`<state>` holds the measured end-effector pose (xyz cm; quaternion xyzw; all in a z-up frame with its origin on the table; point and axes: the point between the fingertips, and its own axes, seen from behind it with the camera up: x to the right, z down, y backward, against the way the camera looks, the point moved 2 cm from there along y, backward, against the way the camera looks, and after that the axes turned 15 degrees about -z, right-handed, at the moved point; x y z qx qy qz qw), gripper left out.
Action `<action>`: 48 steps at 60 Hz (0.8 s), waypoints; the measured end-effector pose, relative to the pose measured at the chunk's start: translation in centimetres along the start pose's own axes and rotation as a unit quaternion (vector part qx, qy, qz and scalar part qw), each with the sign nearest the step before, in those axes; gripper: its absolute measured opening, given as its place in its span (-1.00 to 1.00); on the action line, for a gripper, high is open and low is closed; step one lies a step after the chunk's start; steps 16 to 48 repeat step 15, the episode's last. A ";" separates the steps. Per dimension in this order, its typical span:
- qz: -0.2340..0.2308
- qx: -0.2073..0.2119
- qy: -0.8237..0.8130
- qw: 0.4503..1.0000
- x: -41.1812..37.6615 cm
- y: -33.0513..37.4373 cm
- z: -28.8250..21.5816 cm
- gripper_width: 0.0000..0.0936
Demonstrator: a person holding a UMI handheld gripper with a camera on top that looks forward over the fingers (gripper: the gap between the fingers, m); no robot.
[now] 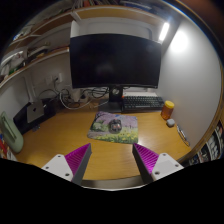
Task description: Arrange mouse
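A small dark mouse point(115, 125) lies on a flower-patterned mouse mat point(113, 128) in the middle of the wooden desk point(60, 145), well beyond my fingers. My gripper point(112, 160) is open and empty, its two purple pads point(78, 157) spread wide above the desk's near part. Nothing stands between the fingers.
A large dark monitor point(115, 60) stands at the back on a stand. A black keyboard point(142, 101) lies right of the stand, with an orange object point(168, 108) beside it. Cables and small devices point(38, 108) sit at the back left. A pale green object point(10, 132) stands at the desk's left edge.
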<state>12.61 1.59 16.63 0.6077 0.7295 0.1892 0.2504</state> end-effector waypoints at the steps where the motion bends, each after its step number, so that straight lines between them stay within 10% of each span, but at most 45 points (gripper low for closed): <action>1: 0.000 0.001 0.002 1.000 0.0 0.1 0.0 0.82; 48: -0.003 -0.007 -0.005 1.000 -0.1 0.9 1.0 0.81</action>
